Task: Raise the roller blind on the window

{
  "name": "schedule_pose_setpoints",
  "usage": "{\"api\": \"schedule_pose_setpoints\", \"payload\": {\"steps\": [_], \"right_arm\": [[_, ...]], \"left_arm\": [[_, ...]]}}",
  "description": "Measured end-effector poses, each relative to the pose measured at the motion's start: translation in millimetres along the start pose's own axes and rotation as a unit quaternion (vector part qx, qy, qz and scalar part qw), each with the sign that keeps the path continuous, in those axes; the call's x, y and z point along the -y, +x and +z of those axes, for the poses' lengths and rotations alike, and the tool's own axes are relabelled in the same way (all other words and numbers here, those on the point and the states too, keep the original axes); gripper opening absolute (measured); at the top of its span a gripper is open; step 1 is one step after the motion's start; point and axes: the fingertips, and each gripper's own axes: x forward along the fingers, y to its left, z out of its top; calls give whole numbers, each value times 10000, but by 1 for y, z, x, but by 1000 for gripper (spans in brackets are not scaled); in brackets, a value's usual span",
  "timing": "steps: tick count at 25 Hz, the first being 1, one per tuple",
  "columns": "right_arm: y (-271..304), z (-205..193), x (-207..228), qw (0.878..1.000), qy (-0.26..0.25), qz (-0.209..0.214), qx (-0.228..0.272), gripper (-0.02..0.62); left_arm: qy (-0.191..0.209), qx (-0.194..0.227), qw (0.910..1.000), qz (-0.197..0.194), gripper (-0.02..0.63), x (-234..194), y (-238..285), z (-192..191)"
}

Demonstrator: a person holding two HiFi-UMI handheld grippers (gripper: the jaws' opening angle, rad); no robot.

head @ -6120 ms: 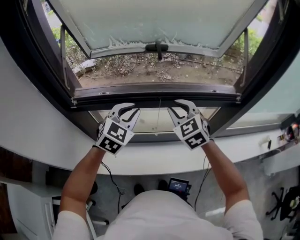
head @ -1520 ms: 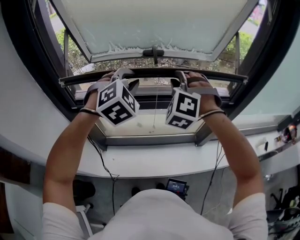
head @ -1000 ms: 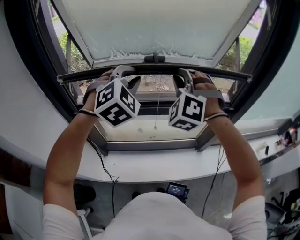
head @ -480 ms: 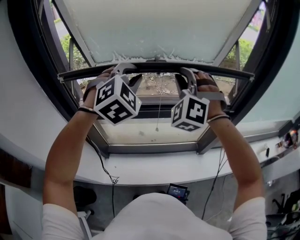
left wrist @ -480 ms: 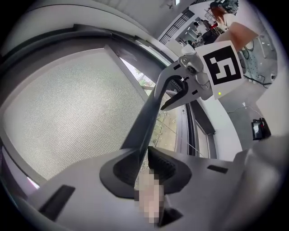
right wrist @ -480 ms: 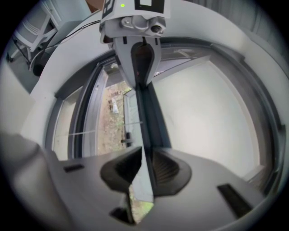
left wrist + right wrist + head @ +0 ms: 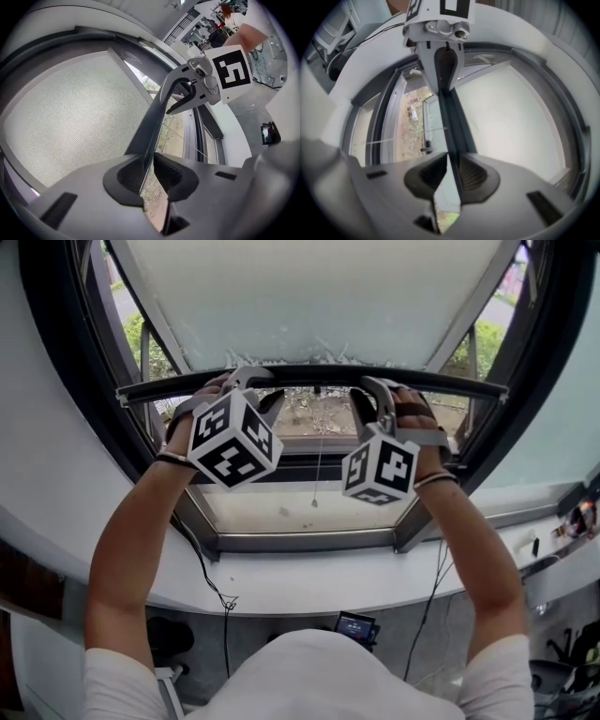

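The roller blind's dark bottom bar (image 7: 309,377) runs level across the window, with the pale mesh blind (image 7: 309,296) above it. My left gripper (image 7: 246,382) is shut on the bar left of centre. My right gripper (image 7: 373,390) is shut on it right of centre. In the left gripper view the bar (image 7: 152,126) passes between the closed jaws of the left gripper (image 7: 149,176) and on to the right gripper (image 7: 174,102). In the right gripper view the bar (image 7: 451,122) lies clamped in the right gripper (image 7: 452,176), and the left gripper (image 7: 443,89) holds it further along.
A thin pull cord (image 7: 317,465) hangs from the bar's middle. Below are the dark window frame (image 7: 300,540) and the white sill (image 7: 309,579). Ground and shrubs show outside through the open lower part. A cable (image 7: 211,568) trails under the sill.
Both grippers and the bar have risen a little over the last second. Several seconds ago the bar was low near the sill and the grippers were just under it.
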Motion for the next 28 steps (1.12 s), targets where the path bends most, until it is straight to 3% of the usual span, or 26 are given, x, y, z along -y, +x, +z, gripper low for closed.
{"api": "schedule_pose_setpoints", "payload": {"steps": [11, 19, 28], "right_arm": [[-20, 13, 15, 9959, 688, -369, 450, 84], [-38, 21, -20, 9873, 1431, 93, 687, 84], [-34, 0, -65, 9724, 2184, 678, 472, 84]], "left_arm": [[-70, 162, 9993, 328, 69, -29, -10, 18], [-102, 185, 9990, 387, 69, -50, -20, 30], [-94, 278, 9987, 407, 69, -56, -20, 35]]}}
